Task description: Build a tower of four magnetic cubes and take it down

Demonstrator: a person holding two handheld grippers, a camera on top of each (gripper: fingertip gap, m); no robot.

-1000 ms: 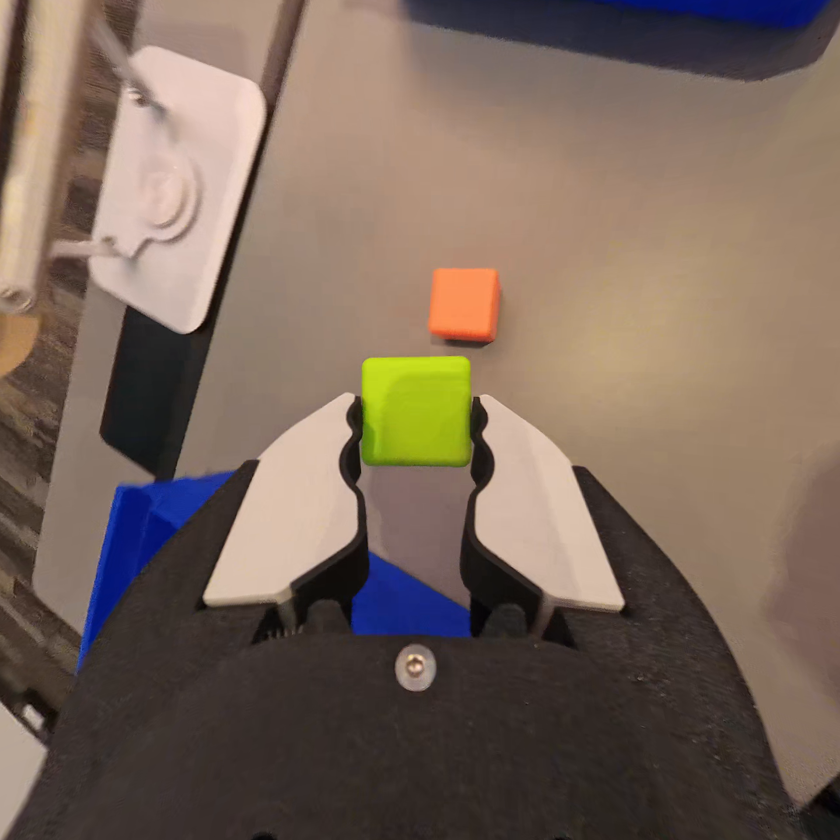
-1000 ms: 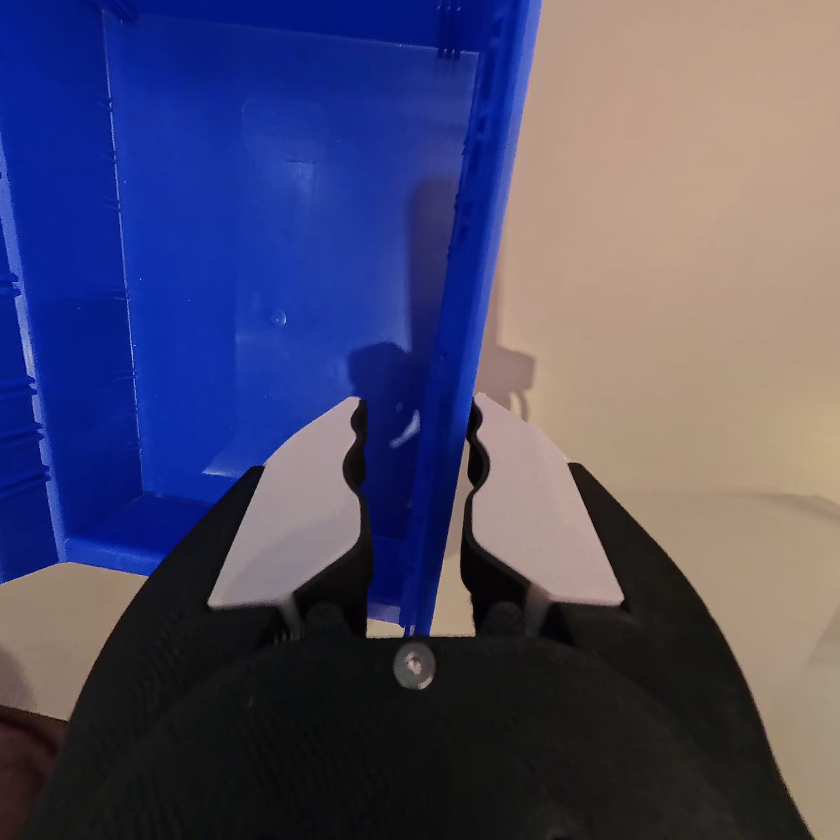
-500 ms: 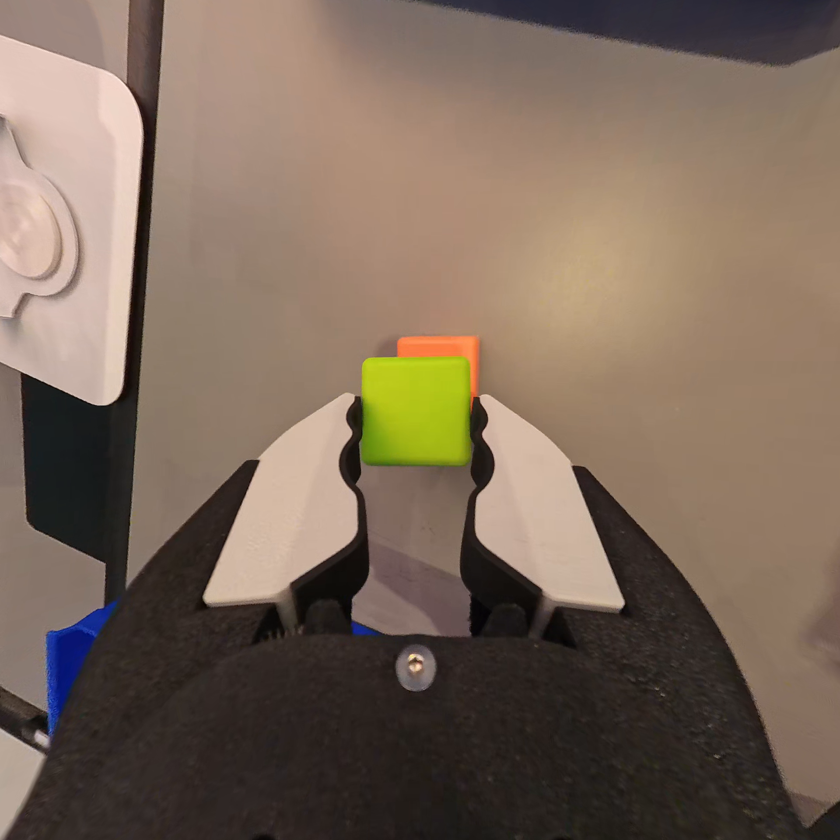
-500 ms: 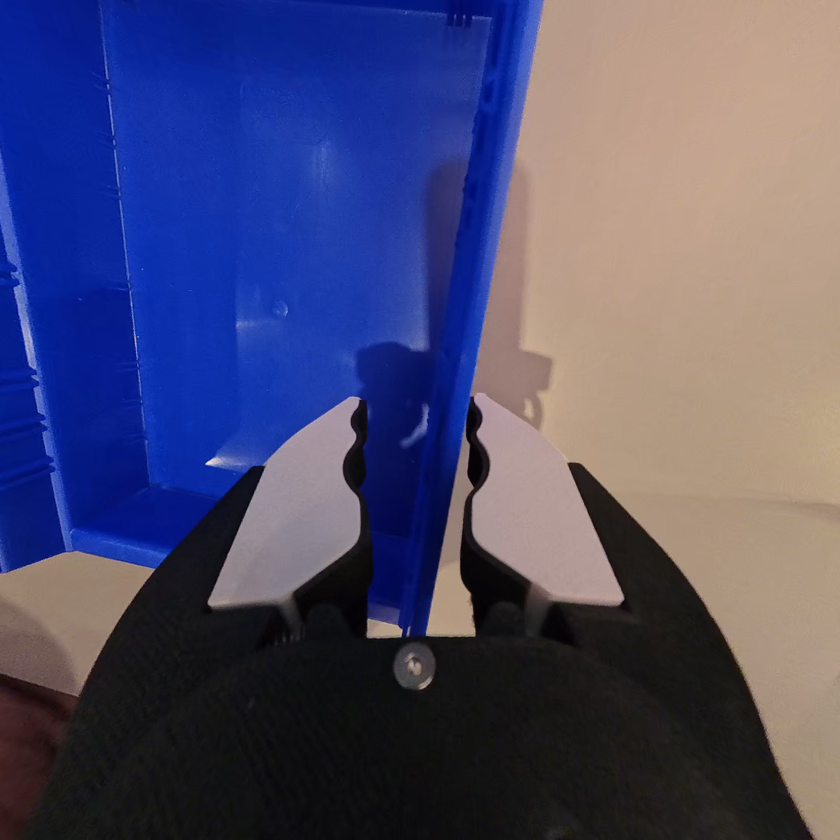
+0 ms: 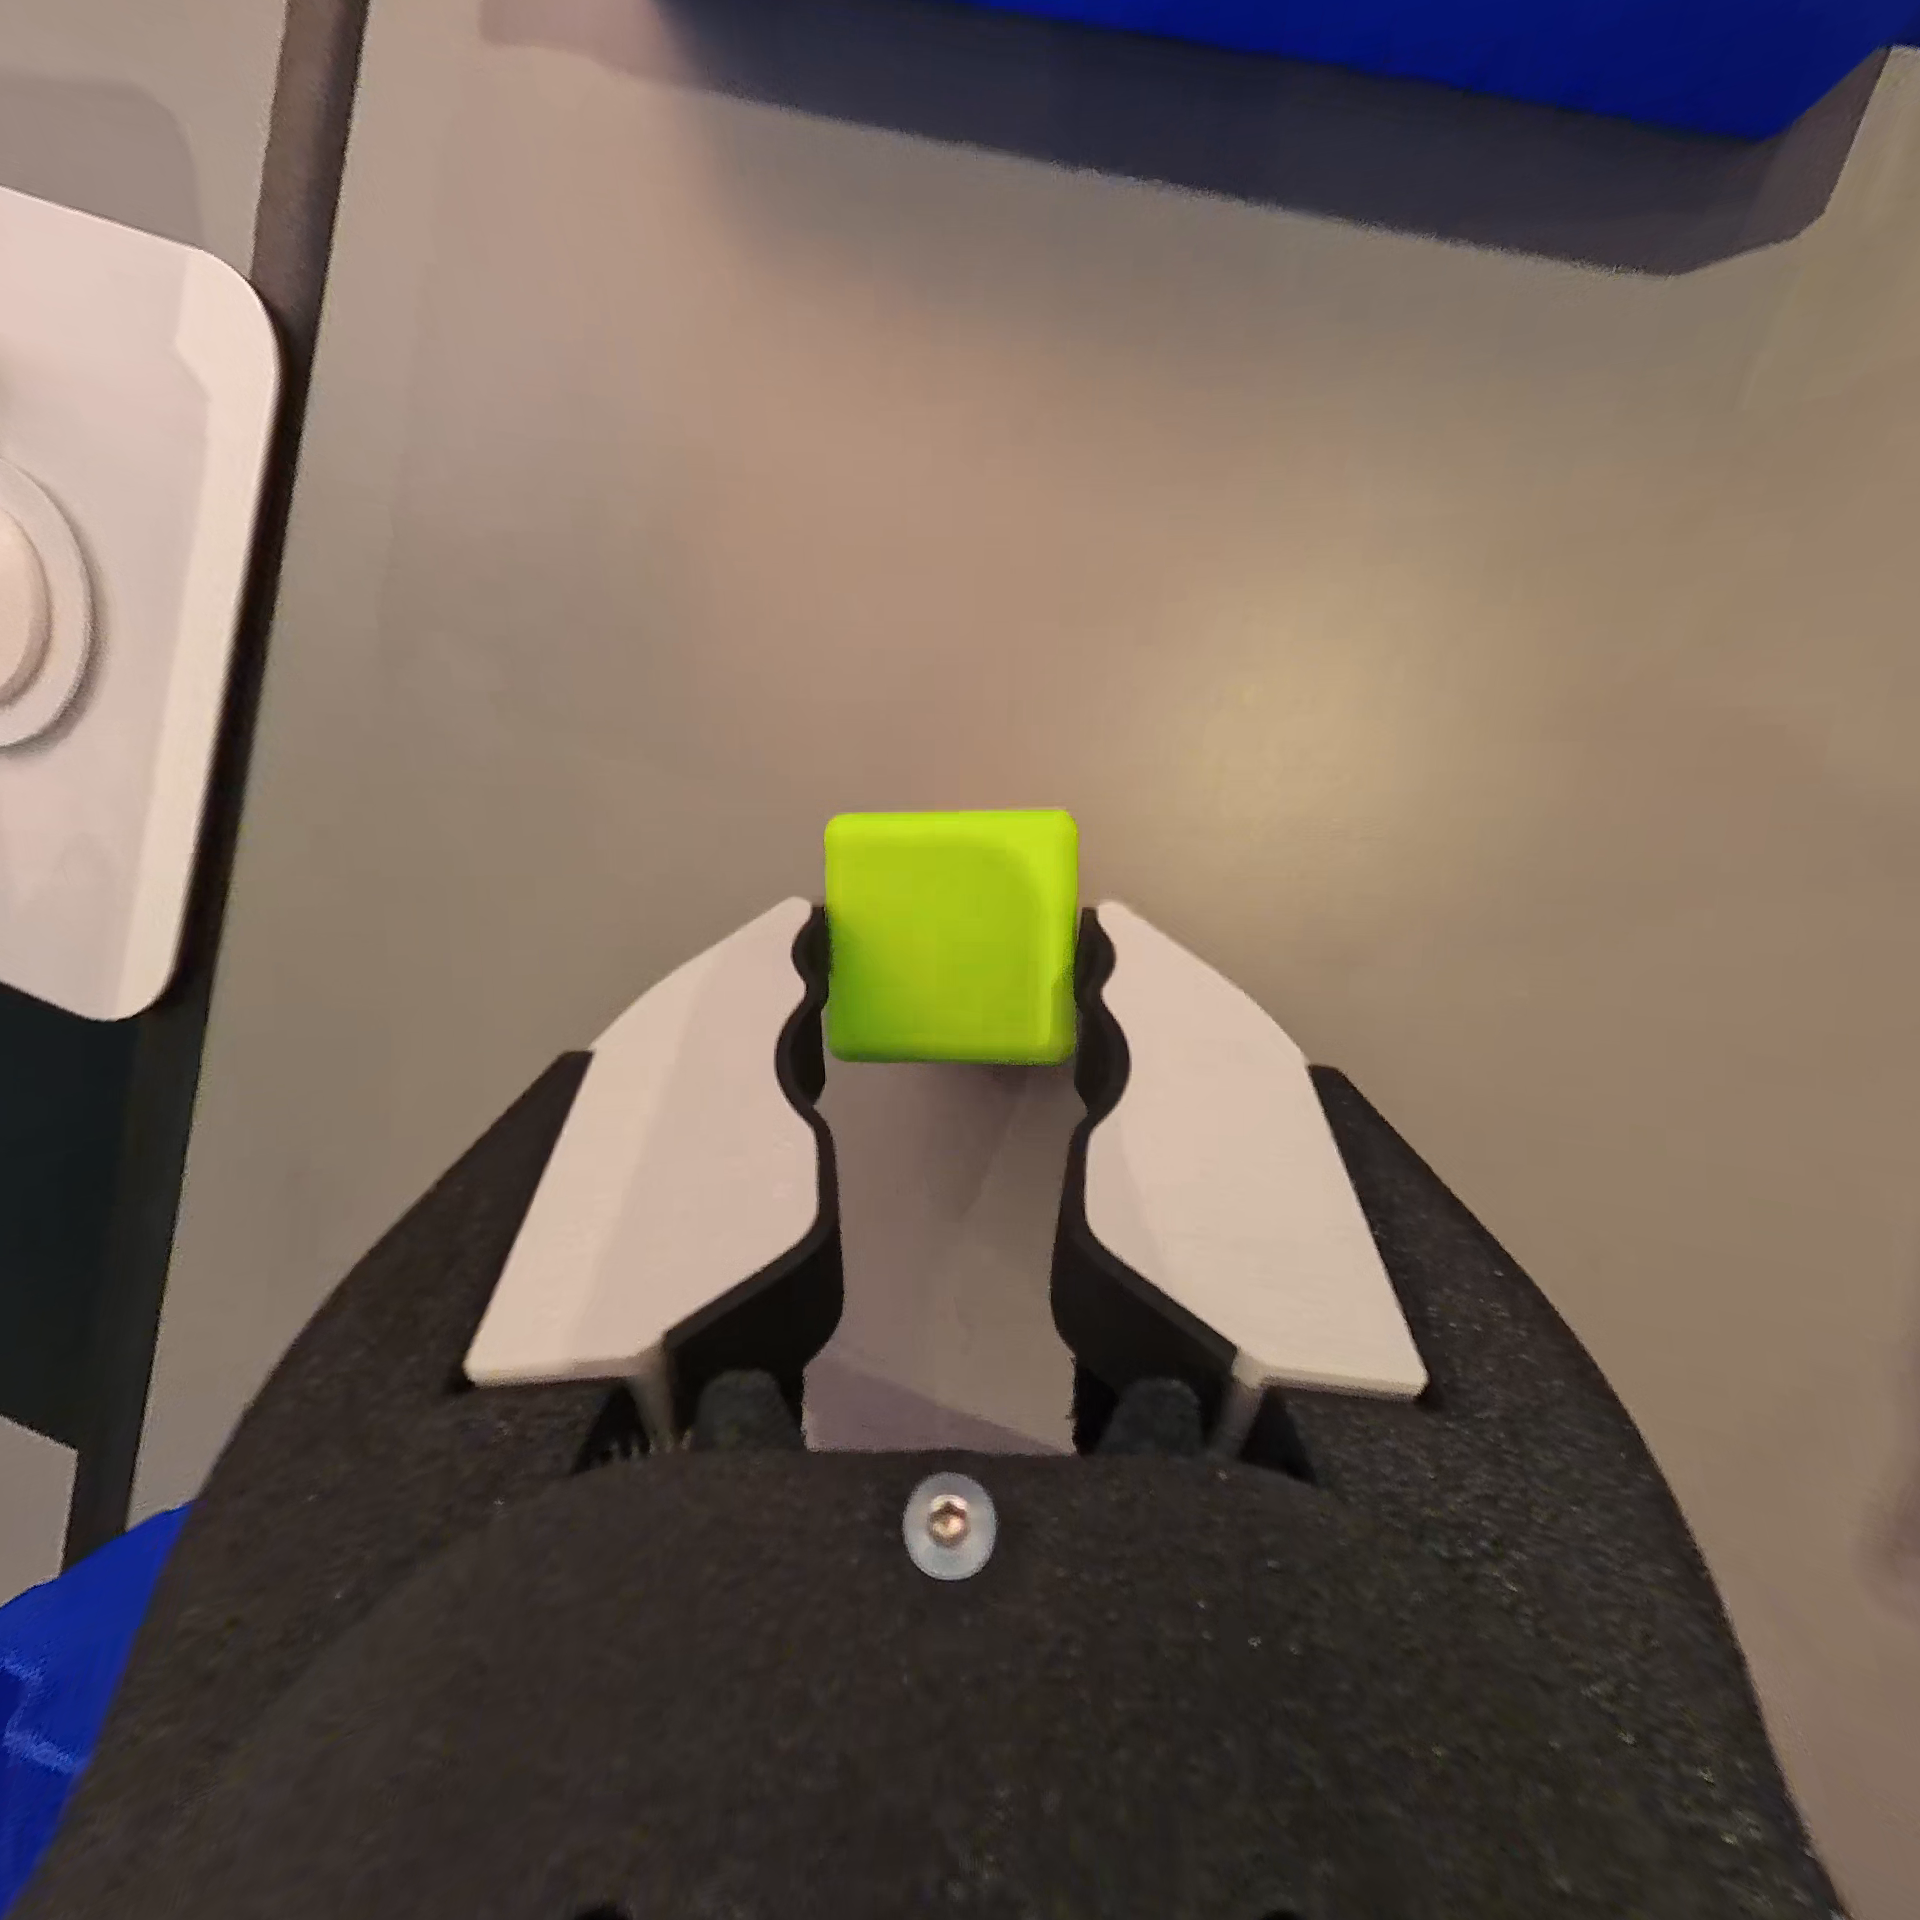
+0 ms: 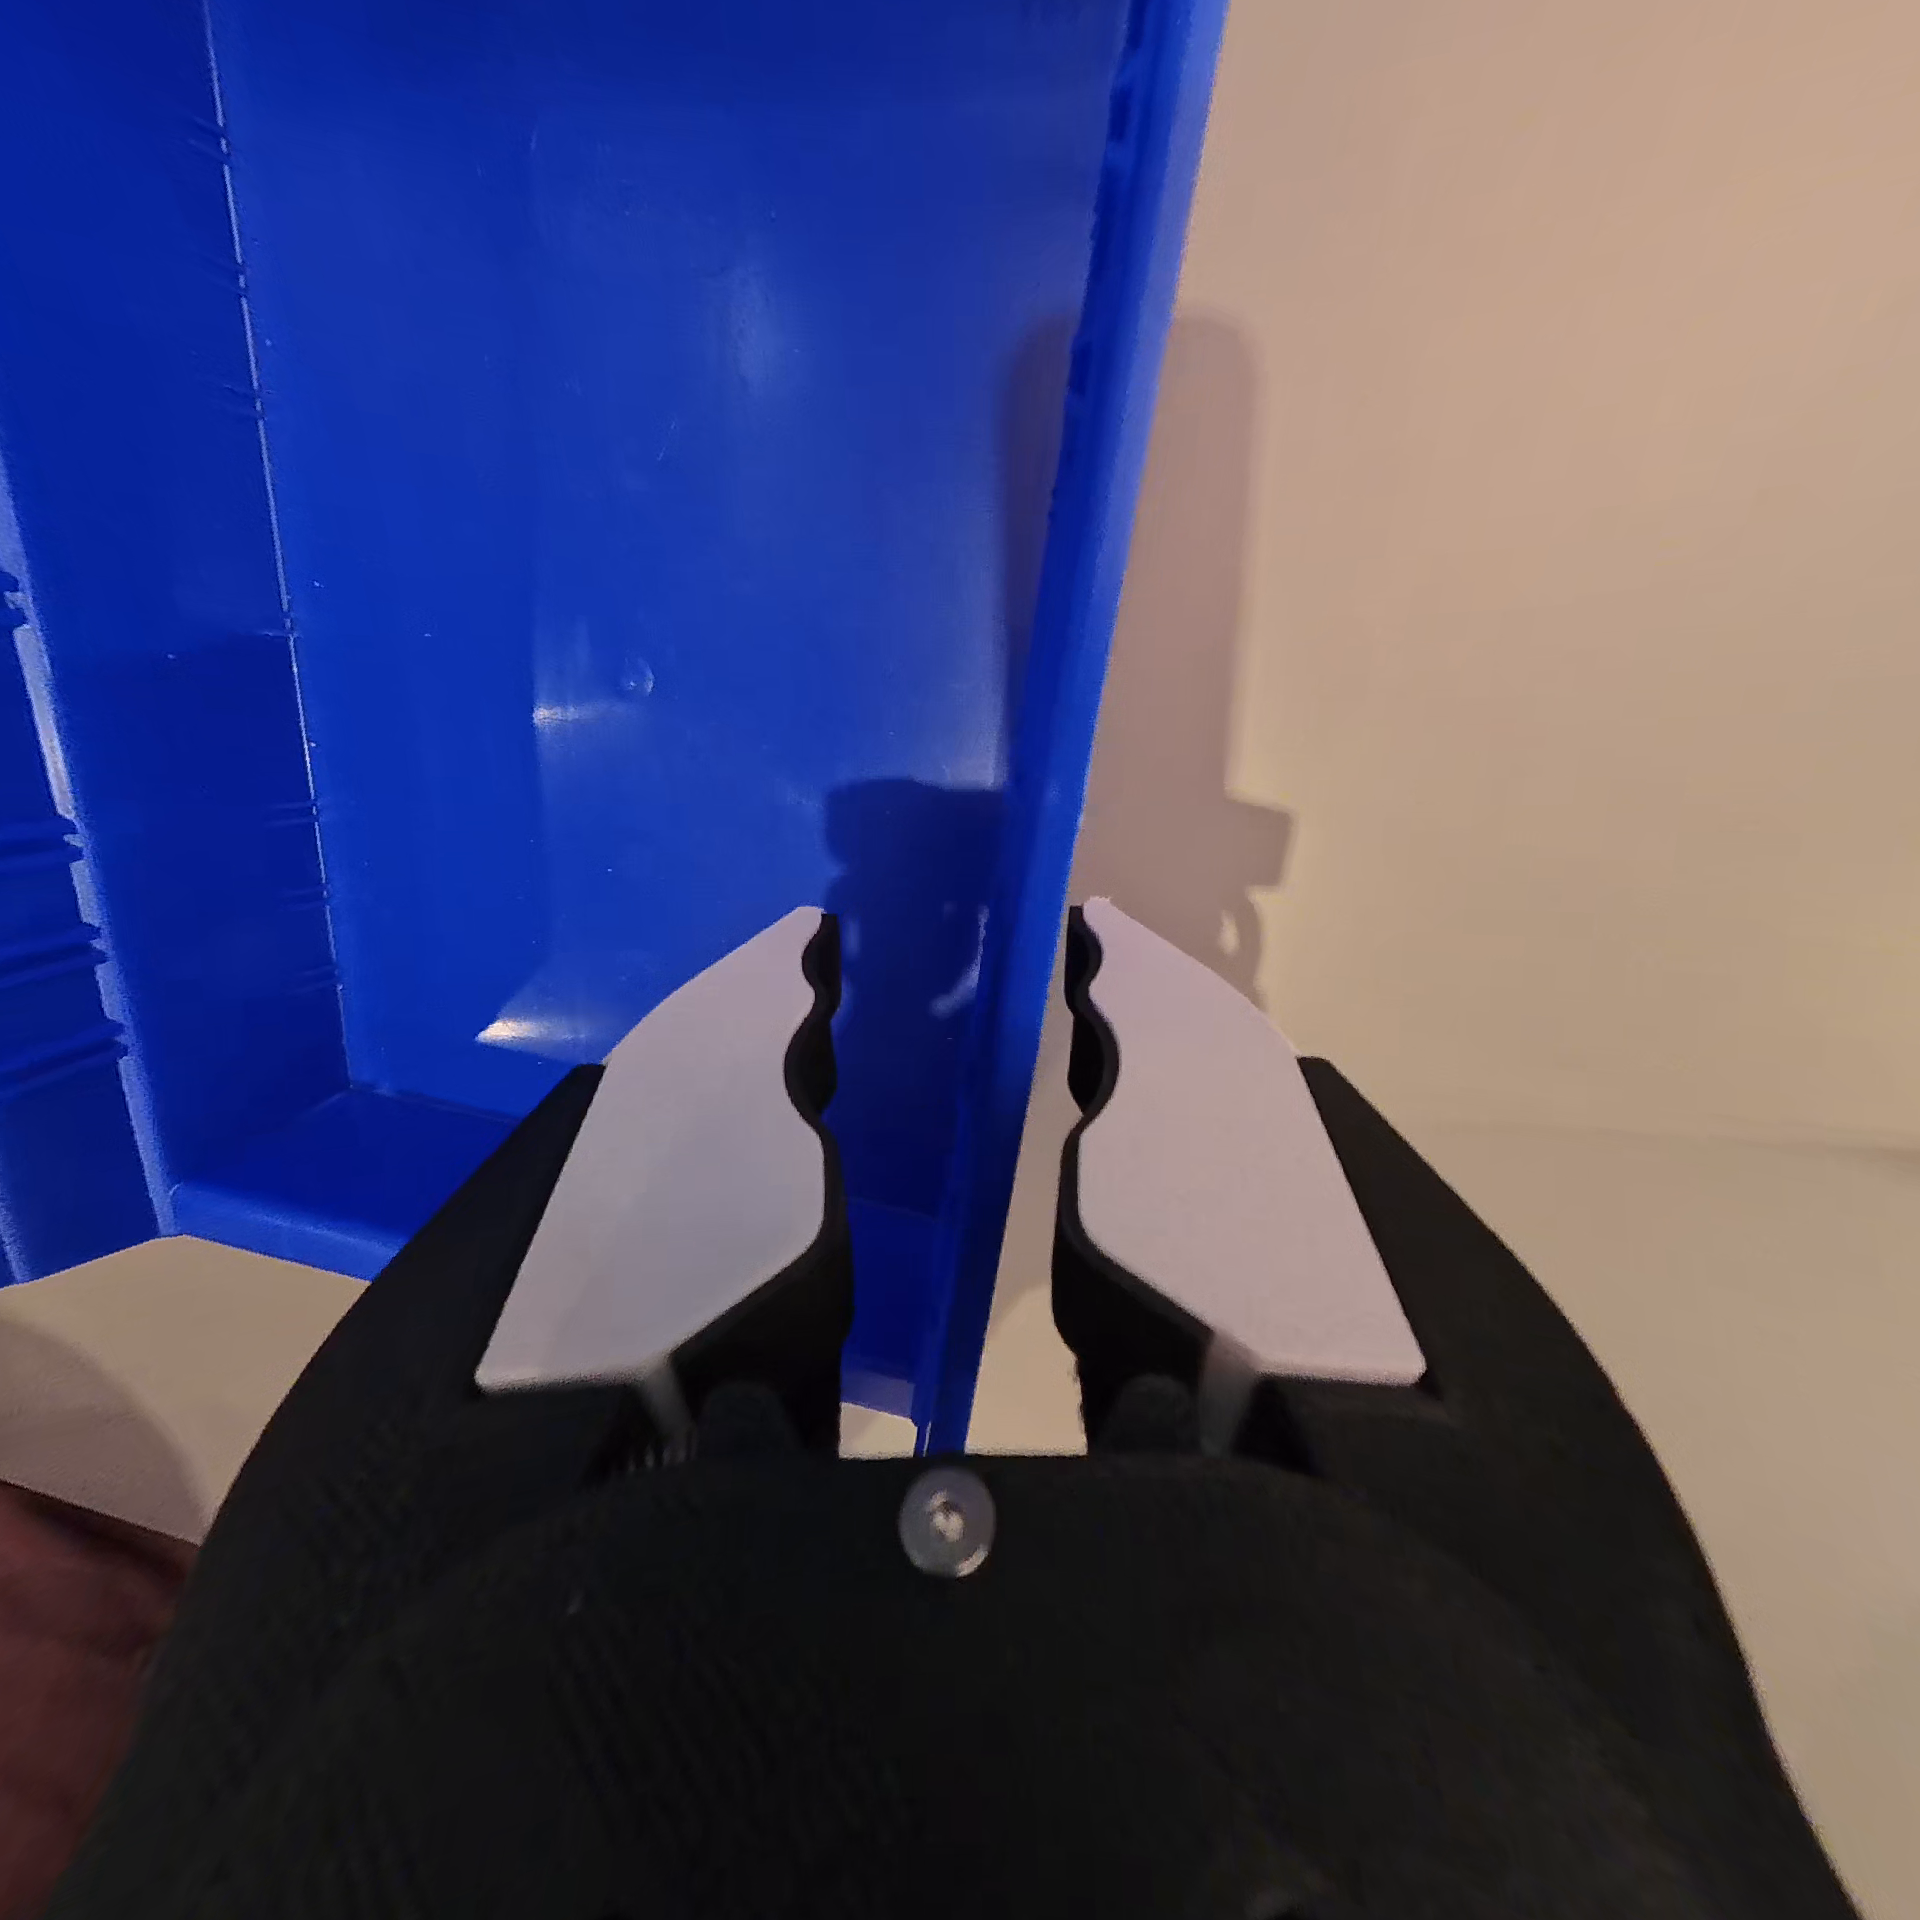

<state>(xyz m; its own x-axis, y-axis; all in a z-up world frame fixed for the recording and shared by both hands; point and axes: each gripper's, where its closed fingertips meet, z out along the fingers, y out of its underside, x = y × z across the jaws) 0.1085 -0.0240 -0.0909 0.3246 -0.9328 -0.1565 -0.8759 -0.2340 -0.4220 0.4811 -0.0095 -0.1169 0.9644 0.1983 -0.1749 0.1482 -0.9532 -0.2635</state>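
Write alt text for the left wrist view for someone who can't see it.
The left gripper is shut on a lime-green cube, held over a grey table. A blue bin edges the top of the view, and a white plate-like fitting sits at the left edge.

We see white plate [image 5: 94, 623] cut at 9 o'clock edge; blue bin [image 6: 623, 520] cropped at 12 o'clock; under green cube [image 5: 951, 935] hidden.
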